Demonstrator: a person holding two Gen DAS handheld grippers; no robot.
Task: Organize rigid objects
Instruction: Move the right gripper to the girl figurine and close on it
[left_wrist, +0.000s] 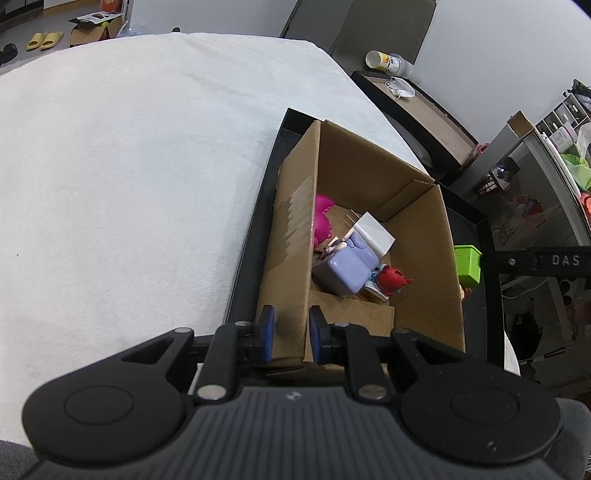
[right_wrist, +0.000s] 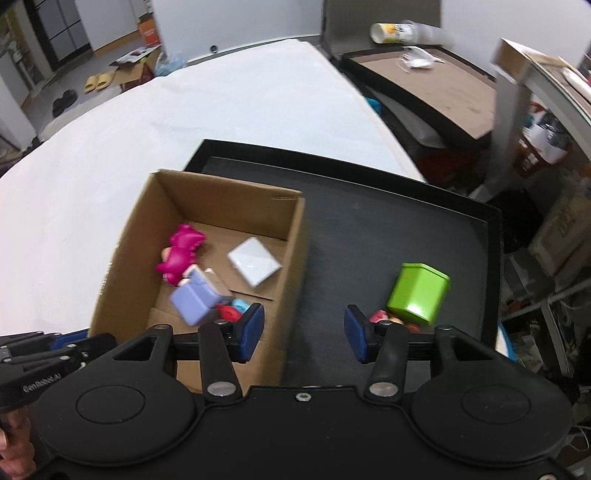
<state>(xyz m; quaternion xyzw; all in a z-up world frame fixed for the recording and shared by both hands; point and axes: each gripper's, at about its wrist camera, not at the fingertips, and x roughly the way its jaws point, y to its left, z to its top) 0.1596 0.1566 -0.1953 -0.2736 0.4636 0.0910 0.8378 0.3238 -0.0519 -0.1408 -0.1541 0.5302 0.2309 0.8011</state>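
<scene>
Gripping cardboard box (left_wrist: 354, 177) wall, left gripper (left_wrist: 291, 338) jaws closed

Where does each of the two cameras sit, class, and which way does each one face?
Left wrist: sits on the left gripper, looking down along its fingers, which clamp the cardboard box wall; a grey sleeve shows at the corners.
Right wrist: sits on the right gripper, looking down over the black tray, jaws apart and empty; a hand shows bottom left.
Shared: box, tray, green tin, white table.
</scene>
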